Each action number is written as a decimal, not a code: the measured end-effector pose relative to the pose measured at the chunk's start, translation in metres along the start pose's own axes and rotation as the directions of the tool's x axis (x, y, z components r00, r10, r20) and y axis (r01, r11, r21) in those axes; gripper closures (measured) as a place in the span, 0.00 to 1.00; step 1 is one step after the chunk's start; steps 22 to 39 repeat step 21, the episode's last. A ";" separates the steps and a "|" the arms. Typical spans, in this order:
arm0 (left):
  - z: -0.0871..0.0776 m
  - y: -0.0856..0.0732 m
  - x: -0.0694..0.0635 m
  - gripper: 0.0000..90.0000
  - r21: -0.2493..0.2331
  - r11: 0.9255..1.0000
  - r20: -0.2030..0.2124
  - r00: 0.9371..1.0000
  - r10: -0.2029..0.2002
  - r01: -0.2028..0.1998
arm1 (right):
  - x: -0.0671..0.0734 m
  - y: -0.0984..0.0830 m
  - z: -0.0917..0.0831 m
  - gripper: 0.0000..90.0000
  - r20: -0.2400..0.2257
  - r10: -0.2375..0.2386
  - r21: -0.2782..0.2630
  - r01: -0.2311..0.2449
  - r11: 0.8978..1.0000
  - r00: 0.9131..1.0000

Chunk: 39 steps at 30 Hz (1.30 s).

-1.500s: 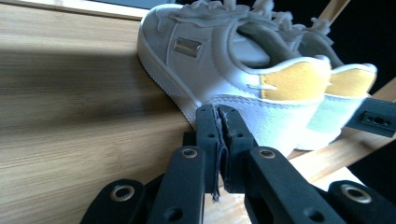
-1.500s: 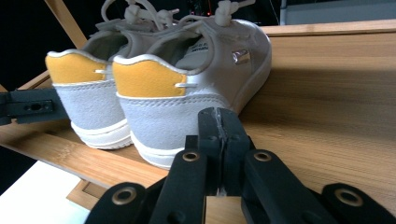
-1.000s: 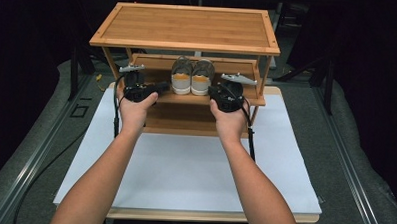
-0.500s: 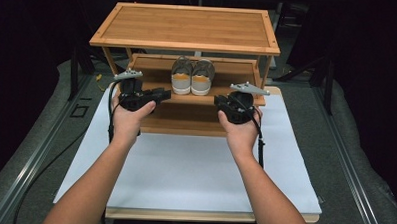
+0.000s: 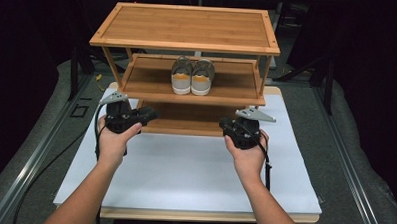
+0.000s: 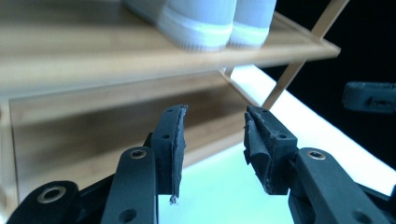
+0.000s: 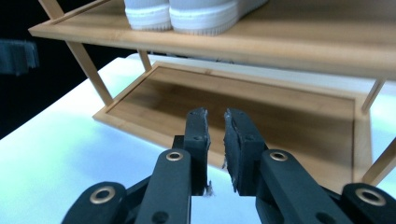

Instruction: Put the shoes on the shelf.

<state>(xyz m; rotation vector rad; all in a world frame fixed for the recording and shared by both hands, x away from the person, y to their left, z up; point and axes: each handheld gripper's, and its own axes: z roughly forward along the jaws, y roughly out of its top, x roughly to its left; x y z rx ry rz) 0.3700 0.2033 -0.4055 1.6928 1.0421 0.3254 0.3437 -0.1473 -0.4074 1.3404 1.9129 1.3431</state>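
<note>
A pair of grey shoes with orange heel tabs stands on the middle shelf of a three-tier bamboo rack. Their white soles show from below in both gripper views. My left gripper hangs in front of the rack's left side at bottom-shelf height; its jaws have just been opening and stand open, with nothing between them. My right gripper is at the right front, its jaws slightly apart after opening a little, also with nothing between them.
The rack stands at the back of a white board on a grey table. The bottom shelf is bare. Each gripper view catches the other gripper at its edge. Dark surroundings lie beyond the table.
Both hands have drawn back from beside the shoes, moving apart, down and toward the near side. The left jaws have opened wider.
</note>
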 end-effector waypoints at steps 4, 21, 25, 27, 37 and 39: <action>-0.006 -0.020 0.000 0.64 0.017 0.999 -0.006 0.999 0.032 -0.032 | 0.001 -0.019 -0.003 0.86 0.017 -0.011 0.001 0.011 1.000 1.000; -0.009 -0.094 0.009 0.62 0.104 0.990 0.017 0.995 0.096 -0.097 | -0.011 -0.107 -0.010 0.71 -0.024 -0.055 0.048 0.056 0.997 0.998; -0.009 -0.094 0.009 0.62 0.104 0.990 0.017 0.995 0.096 -0.097 | -0.011 -0.107 -0.010 0.71 -0.024 -0.055 0.048 0.056 0.997 0.998; -0.009 -0.094 0.009 0.62 0.104 0.990 0.017 0.995 0.096 -0.097 | -0.011 -0.107 -0.010 0.71 -0.024 -0.055 0.048 0.056 0.997 0.998; -0.009 -0.094 0.009 0.62 0.104 0.990 0.017 0.995 0.096 -0.097 | -0.011 -0.107 -0.010 0.71 -0.024 -0.055 0.048 0.056 0.997 0.998; -0.009 -0.094 0.009 0.62 0.104 0.990 0.017 0.995 0.096 -0.097 | -0.011 -0.107 -0.010 0.71 -0.024 -0.055 0.048 0.056 0.997 0.998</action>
